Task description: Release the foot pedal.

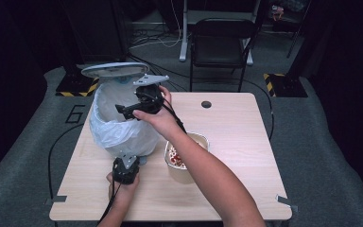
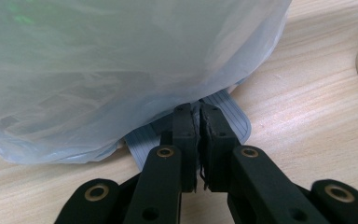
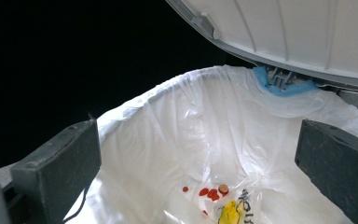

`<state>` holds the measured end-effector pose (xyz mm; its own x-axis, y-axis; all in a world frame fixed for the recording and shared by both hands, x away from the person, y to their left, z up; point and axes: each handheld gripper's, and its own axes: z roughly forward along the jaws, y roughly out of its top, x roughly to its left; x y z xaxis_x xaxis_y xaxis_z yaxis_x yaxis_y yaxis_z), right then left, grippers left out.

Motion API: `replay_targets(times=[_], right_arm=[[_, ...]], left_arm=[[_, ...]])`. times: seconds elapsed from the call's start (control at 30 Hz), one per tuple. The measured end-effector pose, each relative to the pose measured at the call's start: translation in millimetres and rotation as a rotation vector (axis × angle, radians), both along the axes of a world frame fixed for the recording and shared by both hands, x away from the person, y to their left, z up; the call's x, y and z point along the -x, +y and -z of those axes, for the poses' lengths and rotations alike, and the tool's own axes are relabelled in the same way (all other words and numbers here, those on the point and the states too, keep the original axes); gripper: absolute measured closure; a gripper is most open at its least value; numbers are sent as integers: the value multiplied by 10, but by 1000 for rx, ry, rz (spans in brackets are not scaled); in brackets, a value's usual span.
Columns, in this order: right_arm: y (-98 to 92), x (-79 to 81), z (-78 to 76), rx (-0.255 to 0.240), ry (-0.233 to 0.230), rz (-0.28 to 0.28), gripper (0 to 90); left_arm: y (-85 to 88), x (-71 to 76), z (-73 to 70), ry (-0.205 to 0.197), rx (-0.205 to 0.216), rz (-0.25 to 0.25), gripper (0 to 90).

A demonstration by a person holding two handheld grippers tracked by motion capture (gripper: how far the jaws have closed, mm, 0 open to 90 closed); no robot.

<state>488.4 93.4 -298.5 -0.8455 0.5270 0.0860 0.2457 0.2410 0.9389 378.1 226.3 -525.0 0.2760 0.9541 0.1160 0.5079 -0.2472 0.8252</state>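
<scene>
High view: the right tool [image 1: 128, 109] hangs over the lined bin [image 1: 118, 124], its lid [image 1: 115, 70] raised behind; the left tool [image 1: 125, 169] sits at the bin's base on the surface [image 1: 236, 142]. Left gripper view: jaws pressed together on the grey pedal [image 2: 223, 112] directly ahead. Right gripper view: jaws spread wide, nothing between; red scraps [image 3: 210, 191] lie in the liner below.

Left tool [image 1: 125, 171] low, jaws closed together; right tool [image 1: 139, 101] raised, jaws spread wide, nothing between.
</scene>
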Motion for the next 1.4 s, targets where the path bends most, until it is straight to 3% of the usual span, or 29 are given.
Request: replay_targets(times=[0.3, 0.43, 0.47, 0.57, 0.63, 0.7, 0.73, 0.87, 0.9, 0.97, 1.03, 1.23, 1.4], right_arm=[[-584, 292, -95, -8, 2, 20, 92], [-843, 386, -74, 23, -30, 45, 141], [-908, 406, -57, 25, -28, 52, 142], [-1114, 458, 14, 60, -45, 81, 143], [-1237, 484, 68, 92, -63, 104, 143], [-1348, 507, 124, 105, -63, 126, 144], [-1387, 516, 143, 110, -61, 137, 144], [-1579, 584, 215, 127, -65, 155, 147], [-1679, 622, 250, 126, -74, 164, 155], [-1726, 642, 267, 122, -74, 170, 155], [-1872, 703, 321, 101, -47, 192, 159], [-2077, 788, 484, 116, -38, 216, 164], [-2246, 861, 643, 108, -15, 254, 175]], left_arm=[[23, -6, -1, -1, 13, -5, 827], [53, -3, 6, -13, 47, -25, 749], [42, 9, 4, 9, 91, 0, 695], [-1, 51, -7, -26, 29, 21, 624], [-8, 69, -27, -28, 17, 37, 526], [-29, 117, -54, -38, 14, 42, 501], [-21, 145, -104, -28, 36, 66, 492], [24, 151, -155, 9, 37, 87, 473], [69, 158, -192, 30, 70, 91, 472], [96, 165, -220, 47, 71, 106, 471], [135, 204, -257, 64, 96, 122, 465], [249, 278, -290, 82, 100, 150, 461], [381, 340, -327, 67, 114, 142, 445]])
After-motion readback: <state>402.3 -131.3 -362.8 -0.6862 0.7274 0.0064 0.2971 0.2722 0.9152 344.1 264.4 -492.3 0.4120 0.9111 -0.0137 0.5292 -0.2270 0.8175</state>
